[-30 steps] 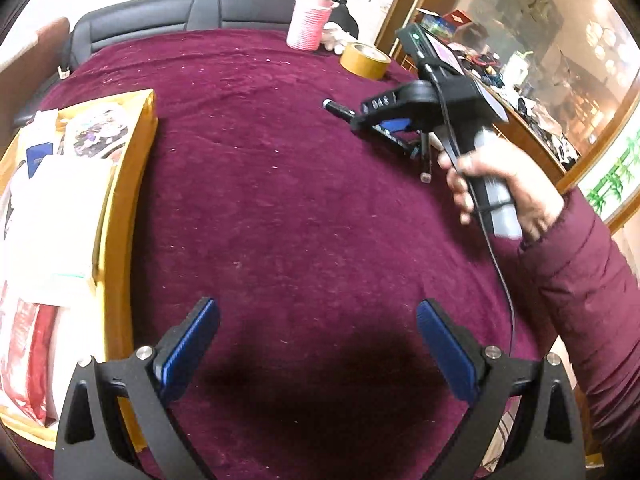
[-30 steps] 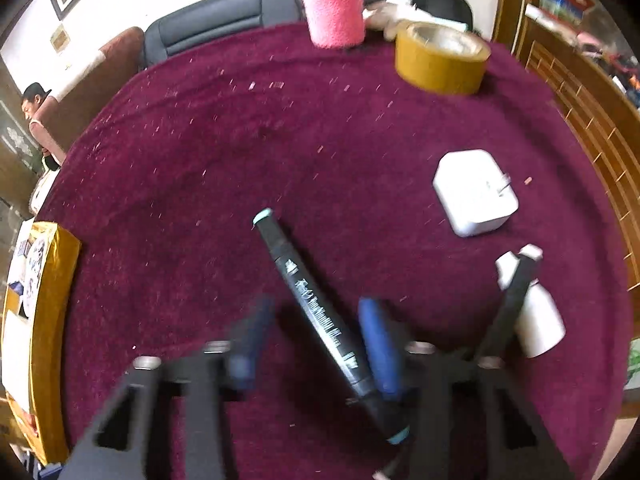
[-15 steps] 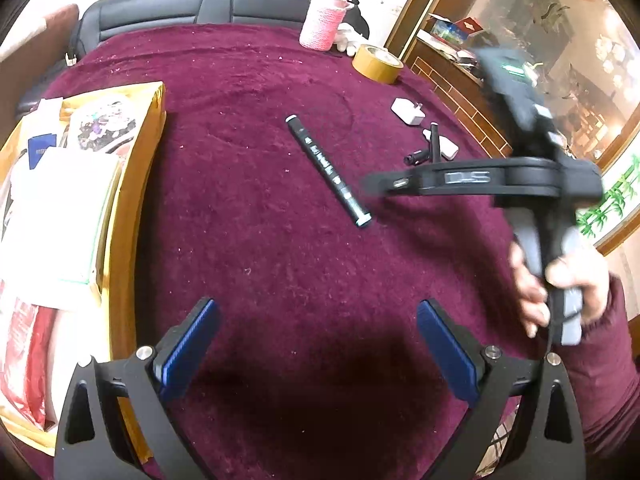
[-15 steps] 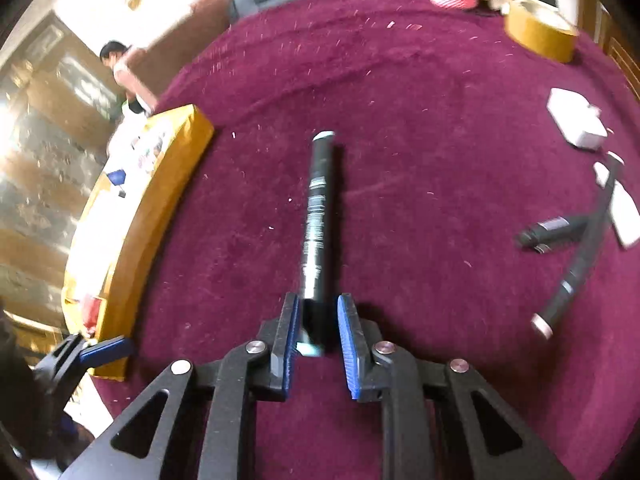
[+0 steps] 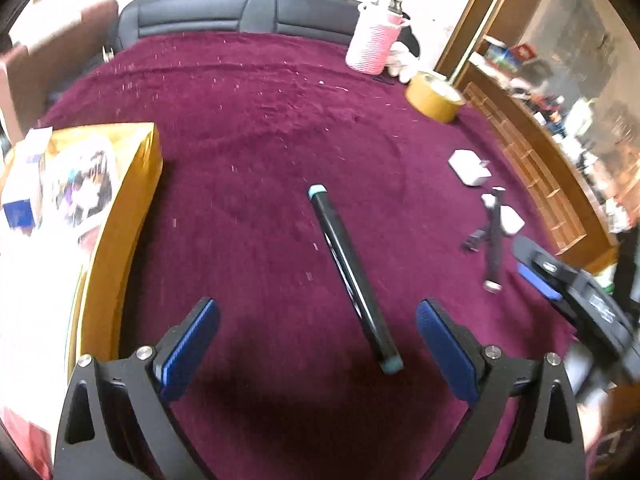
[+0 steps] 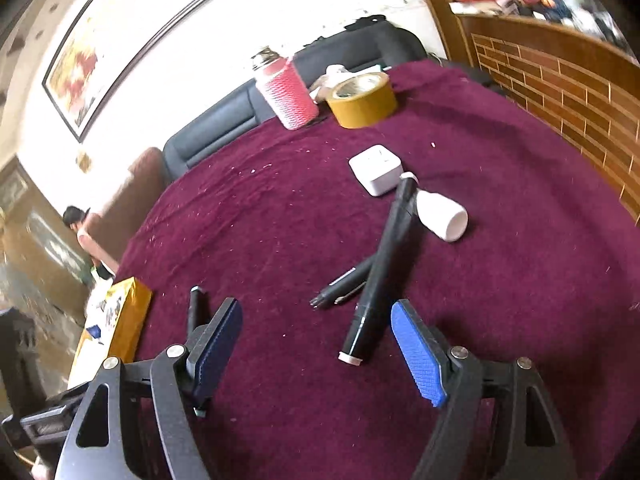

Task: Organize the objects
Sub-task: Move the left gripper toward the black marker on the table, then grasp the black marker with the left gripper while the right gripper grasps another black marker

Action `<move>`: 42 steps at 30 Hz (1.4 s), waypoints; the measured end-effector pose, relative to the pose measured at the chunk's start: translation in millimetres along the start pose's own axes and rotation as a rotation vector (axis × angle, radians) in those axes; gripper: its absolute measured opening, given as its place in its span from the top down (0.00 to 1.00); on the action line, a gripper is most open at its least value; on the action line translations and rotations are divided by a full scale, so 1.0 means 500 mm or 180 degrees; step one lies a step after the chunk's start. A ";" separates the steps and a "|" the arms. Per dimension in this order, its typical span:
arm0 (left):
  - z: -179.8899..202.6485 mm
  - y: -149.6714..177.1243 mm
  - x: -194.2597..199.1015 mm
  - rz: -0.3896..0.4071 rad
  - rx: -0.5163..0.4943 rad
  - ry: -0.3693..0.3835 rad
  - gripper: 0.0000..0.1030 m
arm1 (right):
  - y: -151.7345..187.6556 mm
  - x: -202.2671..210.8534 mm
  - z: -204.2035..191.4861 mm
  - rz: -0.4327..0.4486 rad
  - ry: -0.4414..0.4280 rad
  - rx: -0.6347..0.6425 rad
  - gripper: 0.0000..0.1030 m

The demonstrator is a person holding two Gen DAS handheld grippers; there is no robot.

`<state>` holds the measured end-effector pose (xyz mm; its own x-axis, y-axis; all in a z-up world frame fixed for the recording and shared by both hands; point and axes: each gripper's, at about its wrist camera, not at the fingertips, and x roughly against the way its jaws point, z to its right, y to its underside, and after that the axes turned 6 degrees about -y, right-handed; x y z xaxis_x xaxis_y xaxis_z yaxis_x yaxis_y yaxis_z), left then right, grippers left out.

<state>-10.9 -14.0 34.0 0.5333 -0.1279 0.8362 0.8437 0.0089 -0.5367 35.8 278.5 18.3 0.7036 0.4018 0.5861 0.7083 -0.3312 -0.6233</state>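
A: What has just changed?

B: Half a second ago my right hand-held gripper (image 6: 316,344) clenched the teal-capped marker (image 5: 352,276); now it is released, jaws wide, and the marker lies free on the maroon bench (image 5: 248,152), centre of the left view.

A: And the left hand-held gripper (image 5: 316,340)?

B: Also released, holding nothing, its blue pads either side of the marker's near end.

A: Meaning for the task?

B: I judge one item handed across. The right view now faces the white-tipped marker (image 6: 380,264) and a small black pen (image 6: 340,286) at centre frame.
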 end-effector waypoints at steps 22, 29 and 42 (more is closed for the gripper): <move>0.111 -0.021 -0.090 0.0058 -0.0683 -0.0361 0.87 | -0.015 0.007 0.064 0.0207 0.0004 -0.0298 0.19; 0.080 0.005 -0.037 0.0020 -0.0446 0.0112 0.87 | -0.010 -0.009 0.070 0.0128 0.0125 -0.0287 0.19; 0.038 0.075 0.128 0.0396 -0.0400 0.0615 0.86 | -0.019 -0.017 0.089 0.0107 0.0286 -0.0449 0.19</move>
<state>56.0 -3.1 69.6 0.6007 -0.3208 0.7323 0.7517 -0.0853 -0.6540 20.9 316.1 -3.8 0.7247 0.3128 0.6140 0.6809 -0.4622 -0.5681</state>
